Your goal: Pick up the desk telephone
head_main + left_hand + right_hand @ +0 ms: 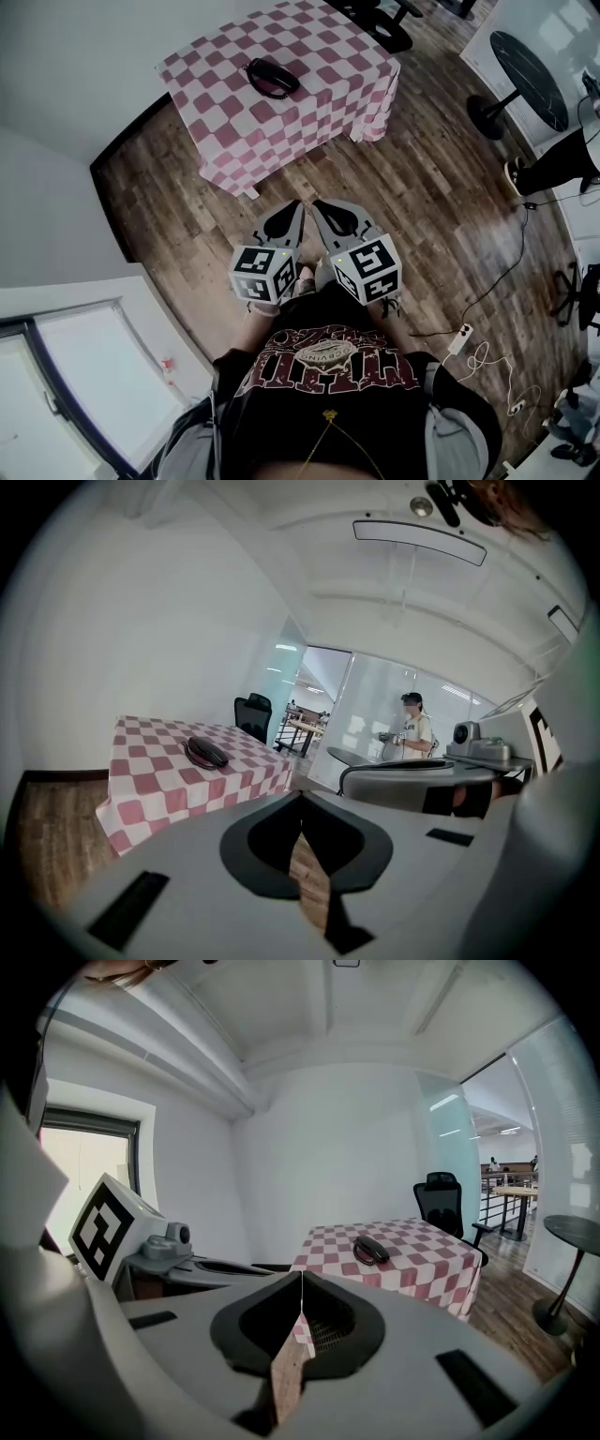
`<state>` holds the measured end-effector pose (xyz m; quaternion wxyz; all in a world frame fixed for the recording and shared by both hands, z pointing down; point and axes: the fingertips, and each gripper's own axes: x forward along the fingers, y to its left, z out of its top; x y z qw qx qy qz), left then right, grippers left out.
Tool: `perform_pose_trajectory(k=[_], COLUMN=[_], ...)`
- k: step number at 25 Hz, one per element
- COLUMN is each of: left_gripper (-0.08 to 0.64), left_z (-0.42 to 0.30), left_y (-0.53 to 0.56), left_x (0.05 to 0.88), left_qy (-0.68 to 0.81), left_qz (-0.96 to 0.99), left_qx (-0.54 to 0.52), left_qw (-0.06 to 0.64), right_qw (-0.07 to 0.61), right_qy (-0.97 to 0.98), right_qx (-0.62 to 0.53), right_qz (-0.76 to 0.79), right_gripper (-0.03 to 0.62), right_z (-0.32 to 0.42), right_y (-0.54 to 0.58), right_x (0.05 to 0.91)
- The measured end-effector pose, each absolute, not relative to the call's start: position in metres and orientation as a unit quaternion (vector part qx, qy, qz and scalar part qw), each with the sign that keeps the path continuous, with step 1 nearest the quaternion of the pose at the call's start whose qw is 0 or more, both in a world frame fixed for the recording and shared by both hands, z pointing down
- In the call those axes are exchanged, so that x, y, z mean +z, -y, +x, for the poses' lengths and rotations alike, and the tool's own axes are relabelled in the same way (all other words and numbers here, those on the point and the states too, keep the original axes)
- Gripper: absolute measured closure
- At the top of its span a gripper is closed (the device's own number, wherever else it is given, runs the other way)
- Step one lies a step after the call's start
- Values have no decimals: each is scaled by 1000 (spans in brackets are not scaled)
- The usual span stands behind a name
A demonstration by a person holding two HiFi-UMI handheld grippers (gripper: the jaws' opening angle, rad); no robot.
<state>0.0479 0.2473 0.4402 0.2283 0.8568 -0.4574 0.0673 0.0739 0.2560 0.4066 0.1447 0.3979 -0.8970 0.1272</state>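
Barely started: left tongs [289, 214] & right tongs [328, 214] were both closed, empty, w/ the desk telephone [272, 77] untouched on the checkered tabletop [319, 94] well ahead of them, so approach, grip & lift were all left.

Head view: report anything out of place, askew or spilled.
The telephone lies flat on the checked table, clear of its edges; nothing wrong there. A power strip and loose cables trail across the floor at right.

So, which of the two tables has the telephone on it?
The square table with the pink checked cloth; the telephone lies on it. The round dark table has none.
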Motion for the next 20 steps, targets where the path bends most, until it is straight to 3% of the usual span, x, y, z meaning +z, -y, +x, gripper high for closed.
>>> perform_pose_trajectory(k=[20], left_gripper=[552], left_z=[72], left_y=[-131], left_x=[433], left_qy=[455], left_qz=[857], left_qx=[81], left_qw=[228], right_qw=[147], right_qy=[910], right_qx=[117], right_qz=[370], right_gripper=[572], right_z=[94], right_y=[-135], right_x=[393])
